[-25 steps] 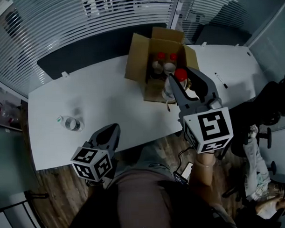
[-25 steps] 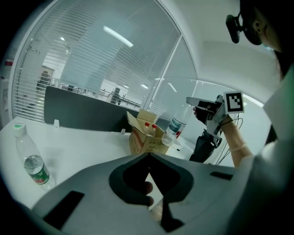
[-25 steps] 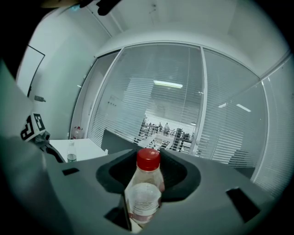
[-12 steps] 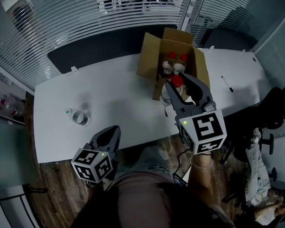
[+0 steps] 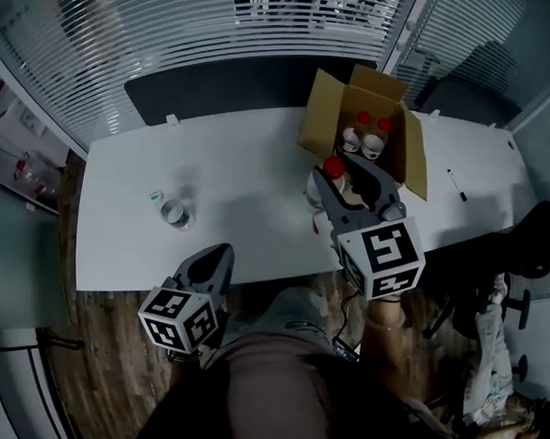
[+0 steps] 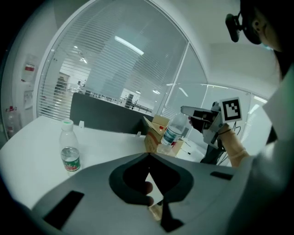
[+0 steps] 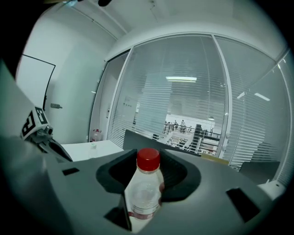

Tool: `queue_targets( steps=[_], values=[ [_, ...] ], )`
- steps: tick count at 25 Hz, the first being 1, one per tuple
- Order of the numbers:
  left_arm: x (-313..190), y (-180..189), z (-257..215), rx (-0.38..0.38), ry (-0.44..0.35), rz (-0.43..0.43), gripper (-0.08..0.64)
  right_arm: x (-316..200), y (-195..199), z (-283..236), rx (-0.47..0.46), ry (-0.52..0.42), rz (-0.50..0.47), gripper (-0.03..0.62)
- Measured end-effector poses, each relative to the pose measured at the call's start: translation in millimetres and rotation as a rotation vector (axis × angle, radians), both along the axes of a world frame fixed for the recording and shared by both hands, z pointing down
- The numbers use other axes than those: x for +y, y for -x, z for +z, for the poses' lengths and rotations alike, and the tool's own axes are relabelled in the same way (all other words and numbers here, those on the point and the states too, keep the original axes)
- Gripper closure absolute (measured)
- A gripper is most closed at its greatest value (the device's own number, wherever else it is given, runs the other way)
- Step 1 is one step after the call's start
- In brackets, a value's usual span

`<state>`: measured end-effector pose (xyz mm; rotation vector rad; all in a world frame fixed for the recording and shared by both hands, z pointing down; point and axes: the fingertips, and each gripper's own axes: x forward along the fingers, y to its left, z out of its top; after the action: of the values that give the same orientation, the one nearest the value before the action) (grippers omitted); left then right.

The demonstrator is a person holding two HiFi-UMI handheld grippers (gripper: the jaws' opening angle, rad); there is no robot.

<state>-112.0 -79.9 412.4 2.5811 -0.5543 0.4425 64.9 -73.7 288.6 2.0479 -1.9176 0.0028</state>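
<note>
A clear bottle with a green cap (image 5: 173, 209) stands alone on the left part of the white bench (image 5: 247, 179), at about eleven o'clock from the left gripper (image 5: 219, 254); that gripper hangs off the bench's near edge, its jaws closed together with nothing between them; the right gripper (image 5: 344, 177) is clamped on a clear bottle with a red cap (image 7: 144, 193), cap up between the jaws, over the right half of the bench; at one o'clock from it, just beside, an open cardboard box (image 5: 318, 123) holds more red-capped bottles (image 5: 368, 137); a pen (image 5: 456, 185) lies at the bench's right end.
</note>
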Motion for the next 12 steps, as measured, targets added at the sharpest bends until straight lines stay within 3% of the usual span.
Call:
queue_targets(
  steps=[12],
  values=[
    [-15.0, 46.3, -1.0, -0.009, -0.002, -0.163, 0.551, -45.6, 47.5, 14.2, -0.027, 0.012, -0.166, 0.423]
  ],
)
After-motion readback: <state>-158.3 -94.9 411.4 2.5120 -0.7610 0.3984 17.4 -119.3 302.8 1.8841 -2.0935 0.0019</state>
